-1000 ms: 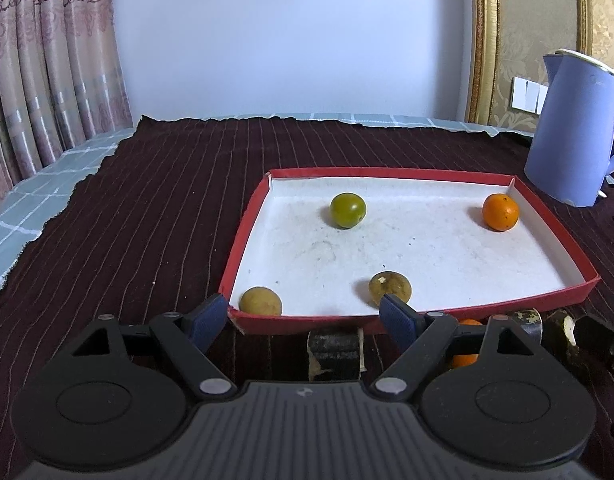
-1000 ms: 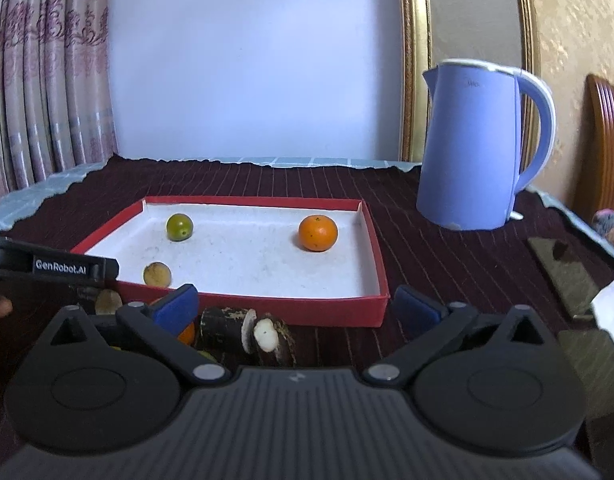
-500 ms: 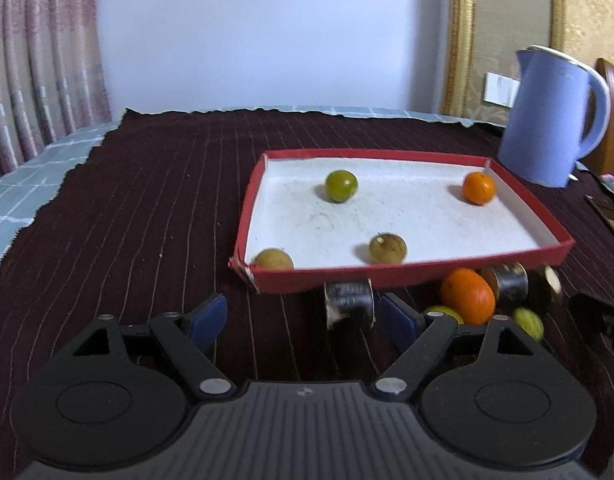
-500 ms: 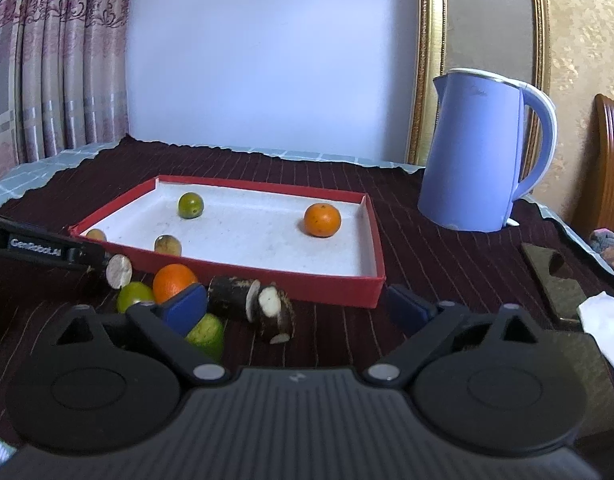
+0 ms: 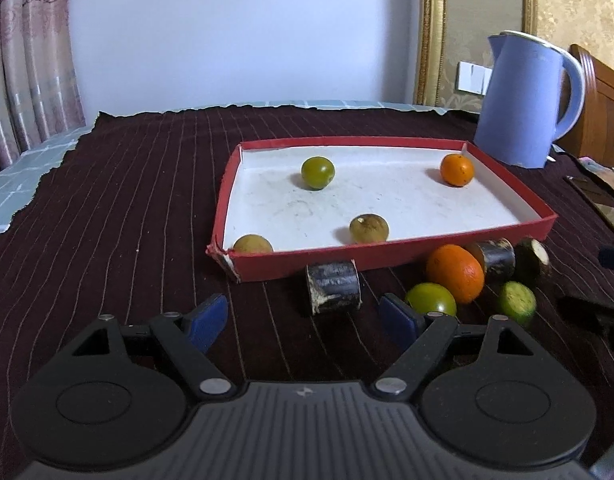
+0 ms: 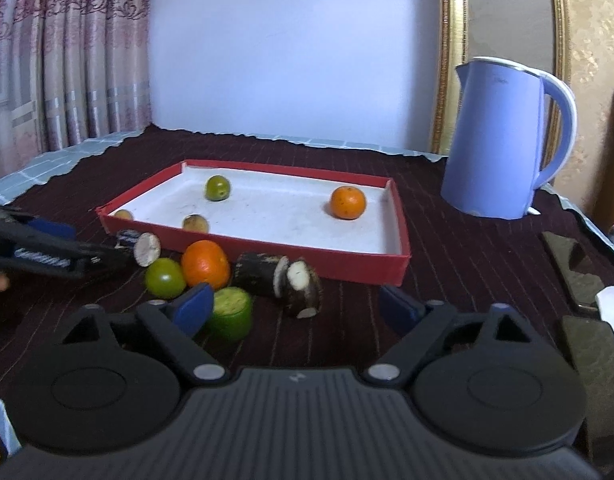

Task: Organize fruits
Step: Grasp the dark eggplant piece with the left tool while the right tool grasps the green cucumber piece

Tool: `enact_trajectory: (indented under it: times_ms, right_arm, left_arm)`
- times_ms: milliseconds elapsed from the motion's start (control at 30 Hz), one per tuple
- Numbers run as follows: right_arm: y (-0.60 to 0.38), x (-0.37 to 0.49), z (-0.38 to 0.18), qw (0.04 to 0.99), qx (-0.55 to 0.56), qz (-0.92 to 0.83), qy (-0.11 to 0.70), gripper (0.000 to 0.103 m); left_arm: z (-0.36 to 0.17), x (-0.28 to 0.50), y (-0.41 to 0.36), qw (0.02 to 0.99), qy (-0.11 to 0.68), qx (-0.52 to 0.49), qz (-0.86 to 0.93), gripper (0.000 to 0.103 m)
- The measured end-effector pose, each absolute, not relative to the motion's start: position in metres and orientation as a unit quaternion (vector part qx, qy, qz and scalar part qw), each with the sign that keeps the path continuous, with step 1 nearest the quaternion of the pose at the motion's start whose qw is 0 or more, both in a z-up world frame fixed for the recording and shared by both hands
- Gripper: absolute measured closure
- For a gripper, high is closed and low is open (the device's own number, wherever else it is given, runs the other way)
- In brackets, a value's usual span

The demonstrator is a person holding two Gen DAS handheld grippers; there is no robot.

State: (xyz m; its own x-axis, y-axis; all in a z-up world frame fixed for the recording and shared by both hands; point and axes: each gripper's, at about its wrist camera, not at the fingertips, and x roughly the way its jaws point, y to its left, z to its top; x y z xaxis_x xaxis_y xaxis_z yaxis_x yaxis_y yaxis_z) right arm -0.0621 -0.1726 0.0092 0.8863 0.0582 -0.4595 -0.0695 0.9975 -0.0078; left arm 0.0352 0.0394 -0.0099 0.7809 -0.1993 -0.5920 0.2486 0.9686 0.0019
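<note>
Left wrist view: left gripper (image 5: 303,318) has drawn back from the red tray (image 5: 387,258); jaws spread, nothing between them. A dark cane piece (image 5: 334,287) now lies ahead on the cloth, four fruits in the tray.

Right wrist view: right gripper (image 6: 295,304) also backed off, jaws closing on nothing; cut green fruit (image 6: 231,314) beside its left pad. Loose fruit awaits collection

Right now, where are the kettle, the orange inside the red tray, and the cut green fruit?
kettle (image 6: 495,140), right wrist view, body.
orange (image 6: 347,202), right wrist view, middle.
cut green fruit (image 6: 231,314), right wrist view, side.
</note>
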Motion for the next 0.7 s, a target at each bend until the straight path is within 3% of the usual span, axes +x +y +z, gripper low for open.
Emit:
enact_trajectory:
  times_ms: [133,400,500,700]
  right_arm:
    - [-0.167,-0.063,0.006,0.969,-0.013,0.049,0.242,0.021]
    - [-0.154,-0.059,0.0,0.965,-0.013,0.073,0.252,0.023]
    - [-0.15,-0.055,-0.004,0.961,-0.013,0.085,0.262,0.031]
    - [-0.144,-0.046,-0.011,0.955,-0.006,0.103,0.276,0.043]
  left_arm:
    - [-0.012,0.044,0.032,0.942,0.315,0.039,-0.108,0.022]
    - [-0.02,0.061,0.024,0.93,0.349,0.021,-0.11,0.054]
    - [-0.02,0.063,0.022,0.93,0.348,0.015,-0.115,0.068]
    - [-0.019,0.062,0.023,0.93,0.348,0.007,-0.116,0.071]
